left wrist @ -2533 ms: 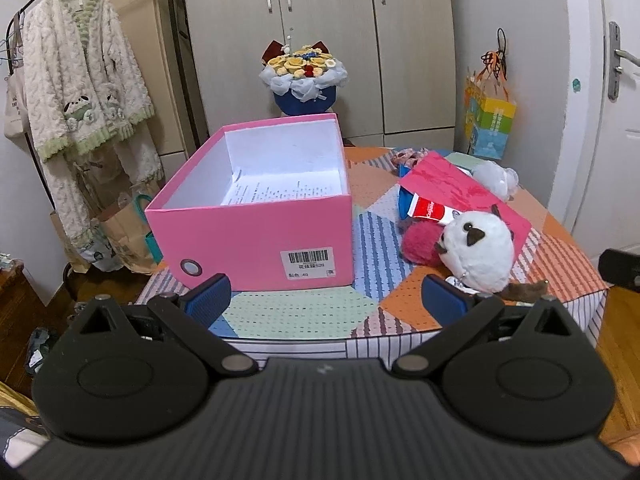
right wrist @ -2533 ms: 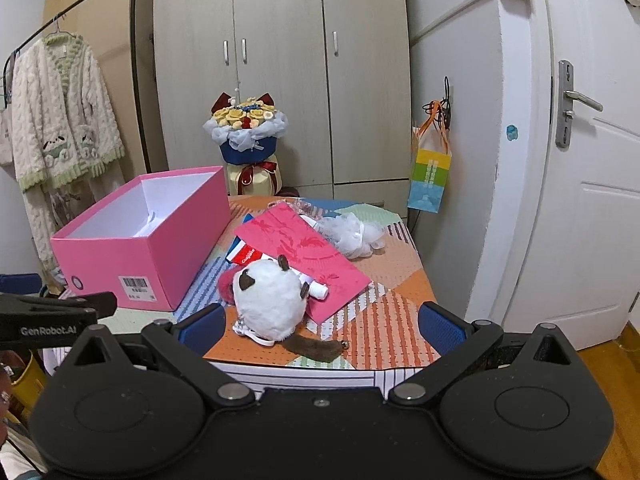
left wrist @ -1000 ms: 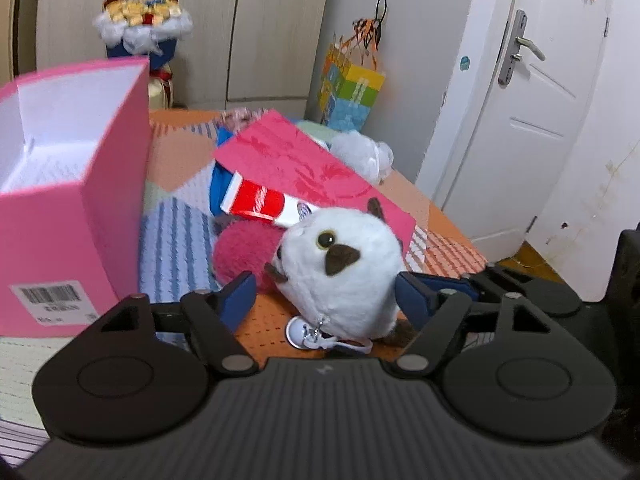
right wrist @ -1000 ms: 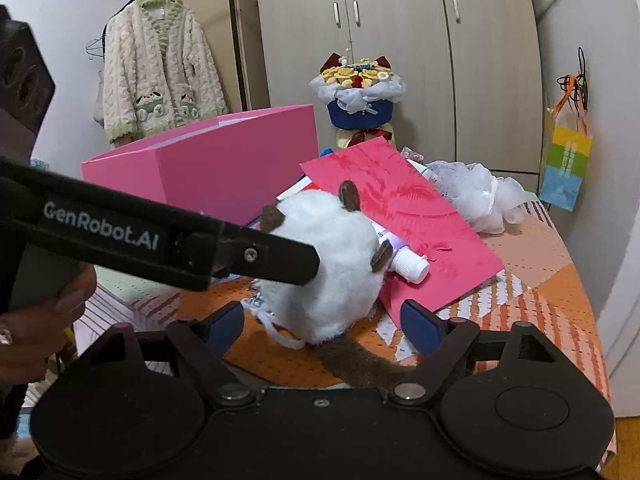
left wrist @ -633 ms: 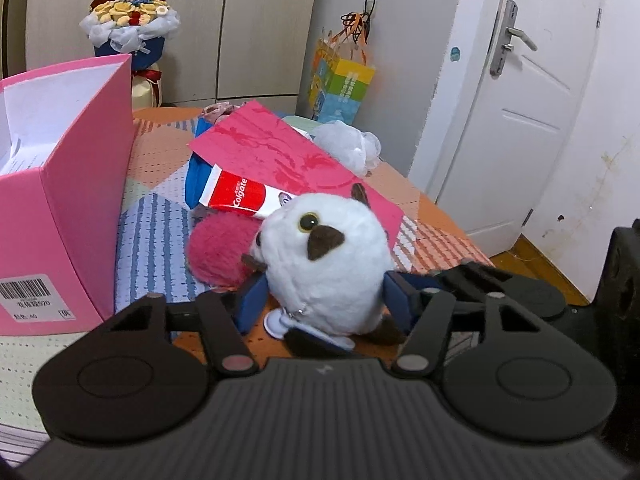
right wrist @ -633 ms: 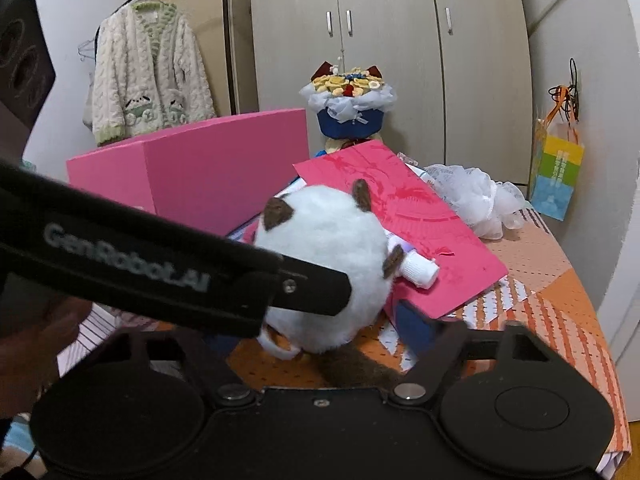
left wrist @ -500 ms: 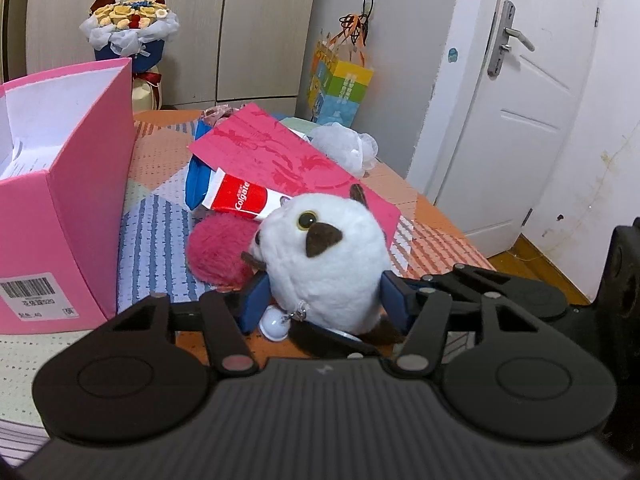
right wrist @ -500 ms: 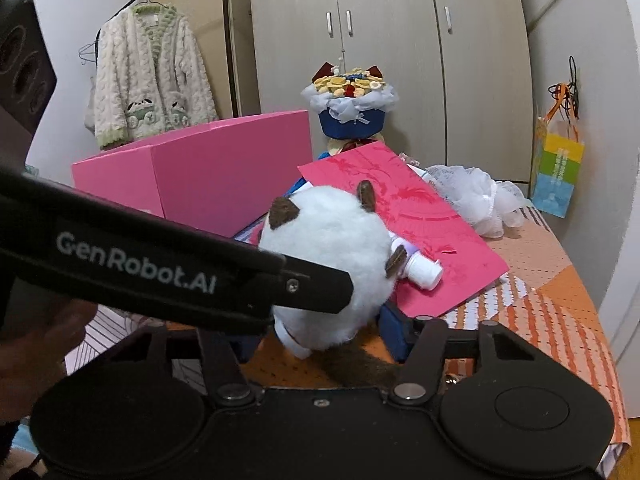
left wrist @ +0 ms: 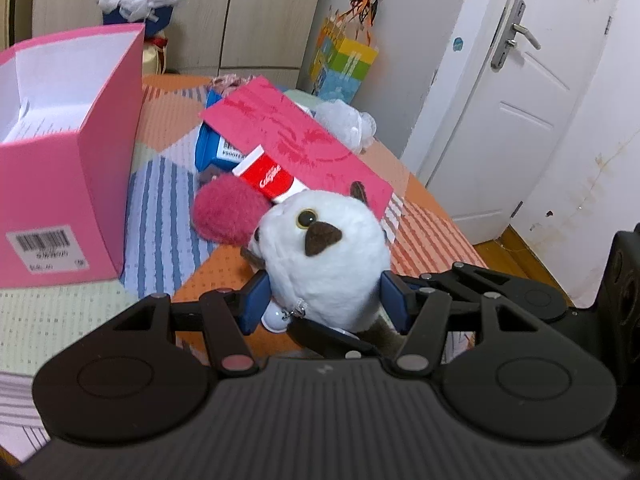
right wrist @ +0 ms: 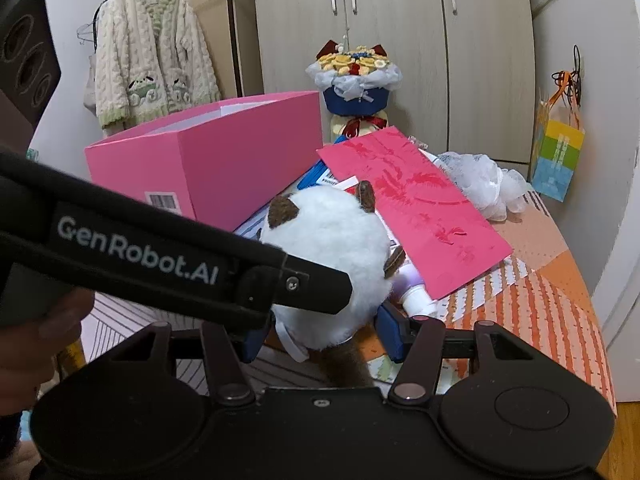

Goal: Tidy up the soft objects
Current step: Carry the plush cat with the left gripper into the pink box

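Observation:
A round white plush owl (left wrist: 324, 252) with brown ears sits near the front of the patchwork table (left wrist: 168, 120). My left gripper (left wrist: 325, 302) is shut on its lower body, a blue pad pressed into each side. From the other side my right gripper (right wrist: 323, 332) is shut on the same plush owl (right wrist: 332, 232), its brown tail hanging between the fingers. The left gripper's black arm (right wrist: 160, 256) crosses the right wrist view. An open pink box (left wrist: 60, 184) stands to the left. A pink fuzzy ball (left wrist: 226, 214) lies just behind the owl.
A red card (left wrist: 296, 140) lies over a toothpaste tube (left wrist: 266, 178) and a blue packet (left wrist: 208, 152). A white mesh pouf (right wrist: 484, 184) sits at the far right of the table. A flower bouquet (right wrist: 354, 76), wardrobe, hanging cardigan (right wrist: 152, 56) and white door (left wrist: 520, 120) surround the table.
Both grippers came in from well back and wide open, framed the owl, and closed until their pads pressed its sides. Over the last half second little has shifted.

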Available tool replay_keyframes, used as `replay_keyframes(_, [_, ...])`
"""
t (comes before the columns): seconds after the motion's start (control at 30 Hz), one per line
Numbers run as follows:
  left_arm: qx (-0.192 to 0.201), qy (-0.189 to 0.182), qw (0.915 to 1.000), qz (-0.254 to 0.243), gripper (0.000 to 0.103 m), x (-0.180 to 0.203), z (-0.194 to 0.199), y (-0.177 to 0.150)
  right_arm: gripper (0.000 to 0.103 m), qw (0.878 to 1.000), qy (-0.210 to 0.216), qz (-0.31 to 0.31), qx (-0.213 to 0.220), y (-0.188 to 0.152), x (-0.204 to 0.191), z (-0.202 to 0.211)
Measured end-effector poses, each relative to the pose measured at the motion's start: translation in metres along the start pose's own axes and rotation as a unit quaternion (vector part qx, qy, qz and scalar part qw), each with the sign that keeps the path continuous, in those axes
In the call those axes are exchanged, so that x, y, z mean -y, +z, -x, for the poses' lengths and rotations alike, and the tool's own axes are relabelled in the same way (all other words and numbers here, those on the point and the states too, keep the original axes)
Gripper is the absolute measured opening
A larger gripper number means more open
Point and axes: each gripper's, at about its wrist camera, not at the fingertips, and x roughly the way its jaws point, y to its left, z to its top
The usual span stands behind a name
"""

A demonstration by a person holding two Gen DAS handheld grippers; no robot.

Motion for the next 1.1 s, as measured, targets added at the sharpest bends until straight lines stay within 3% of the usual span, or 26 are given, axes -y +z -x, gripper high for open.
replay_keyframes(0.23, [-0.032,0.011,0.9994,0.001,0.058,0.003,0.014,-0.001,0.061,0.998,0.026,-0.020,-0.045,0.010,-0.006,0.008])
replay_keyframes(0.5, [-0.056,0.000,0.9982,0.021,0.058,-0.008,0.047,0.003,0.061,0.997,0.044,0.004,-0.068,0.023,-0.032,0.024])
replay_keyframes(0.87, [0.002,0.067,0.9976,-0.016,0.058,-0.006,0.126,0.011,0.060,0.990,0.106,0.067,-0.058,0.061,-0.085,0.052])
replay_keyframes(1.1, [0.024,0.082,0.9963,-0.009,0.058,-0.021,0.159,0.026,0.060,0.989,0.105,0.100,-0.016,0.092,-0.108,0.057])
